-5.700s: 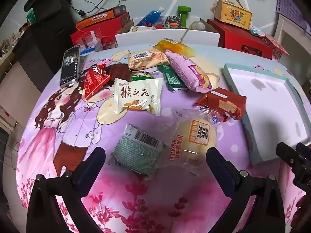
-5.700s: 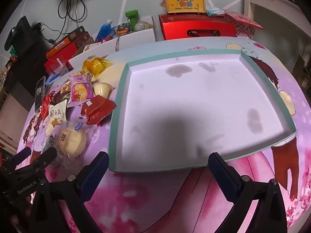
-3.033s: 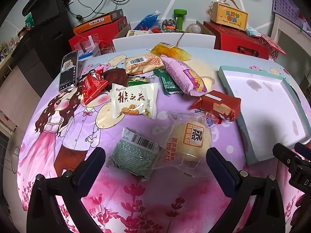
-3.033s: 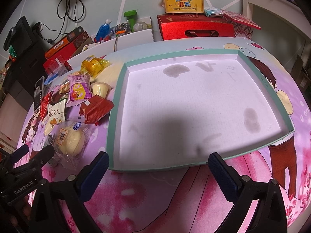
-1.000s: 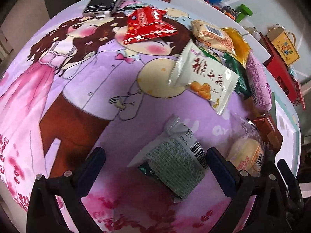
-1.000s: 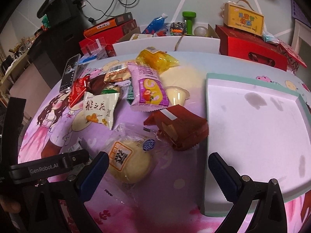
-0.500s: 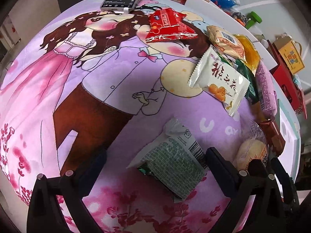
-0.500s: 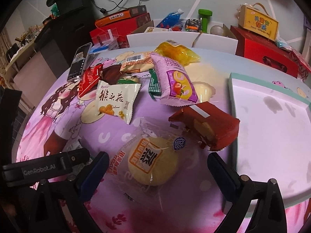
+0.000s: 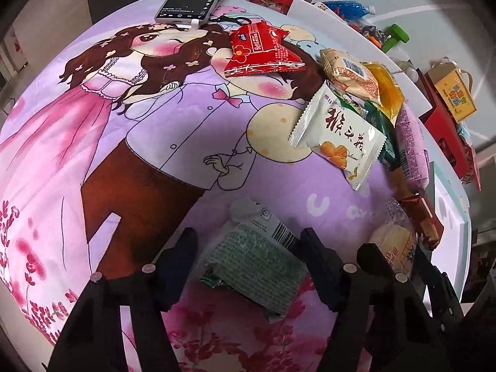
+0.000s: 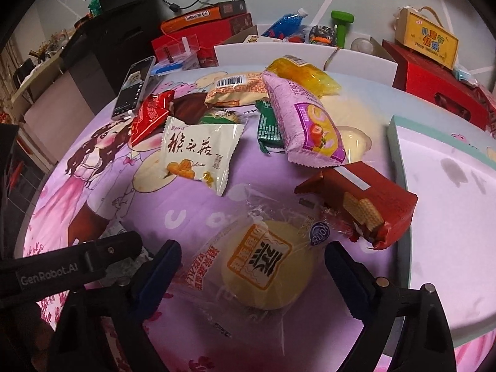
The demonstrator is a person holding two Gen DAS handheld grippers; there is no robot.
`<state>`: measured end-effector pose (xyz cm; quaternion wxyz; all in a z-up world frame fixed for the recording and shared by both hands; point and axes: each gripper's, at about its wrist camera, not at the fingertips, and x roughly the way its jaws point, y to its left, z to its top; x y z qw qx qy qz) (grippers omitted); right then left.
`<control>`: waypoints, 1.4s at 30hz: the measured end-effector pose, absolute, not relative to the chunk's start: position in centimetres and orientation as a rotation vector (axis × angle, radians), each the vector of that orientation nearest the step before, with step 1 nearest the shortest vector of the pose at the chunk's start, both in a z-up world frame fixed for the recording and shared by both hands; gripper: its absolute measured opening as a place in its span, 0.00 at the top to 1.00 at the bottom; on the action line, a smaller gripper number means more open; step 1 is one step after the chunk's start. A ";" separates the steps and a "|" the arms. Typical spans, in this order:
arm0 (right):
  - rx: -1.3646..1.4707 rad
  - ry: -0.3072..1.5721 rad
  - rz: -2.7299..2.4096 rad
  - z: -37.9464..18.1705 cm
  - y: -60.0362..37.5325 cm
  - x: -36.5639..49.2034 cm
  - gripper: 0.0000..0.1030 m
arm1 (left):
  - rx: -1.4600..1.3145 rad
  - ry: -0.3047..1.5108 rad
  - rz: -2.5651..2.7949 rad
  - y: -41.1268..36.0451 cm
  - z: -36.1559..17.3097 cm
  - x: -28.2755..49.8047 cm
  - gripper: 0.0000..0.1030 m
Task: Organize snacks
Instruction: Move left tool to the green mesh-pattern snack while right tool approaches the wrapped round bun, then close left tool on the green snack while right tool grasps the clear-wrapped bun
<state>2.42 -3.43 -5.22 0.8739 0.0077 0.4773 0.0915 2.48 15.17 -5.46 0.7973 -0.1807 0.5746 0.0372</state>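
Only left view shows tongs flanking green packet.

Left gripper, jaws just closing around flat green foil snack packet, white printed pouch at two o'clock, on purple cartoon tablecloth

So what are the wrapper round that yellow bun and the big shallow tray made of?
Bun wrapper: looks like thin clear plastic film, glossy; it crinkles, glints, and the bun shows through. Tray: probably cardboard, matte; flat white floor with dull stains, teal rim with straight folded-looking edges.
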 end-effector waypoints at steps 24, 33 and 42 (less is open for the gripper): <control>0.126 0.986 0.198 -4.2 -5.3 1.9 0.43 | -0.378 1.182 0.089 14.9 -4.3 2.3 0.42; 0.112 0.952 0.216 -3.0 -4.9 1.4 0.43 | -0.386 1.149 0.093 15.4 -3.5 2.2 0.56; 0.118 0.971 0.203 -3.2 -5.4 1.1 0.43 | -0.357 1.184 0.070 15.1 -4.2 2.4 0.45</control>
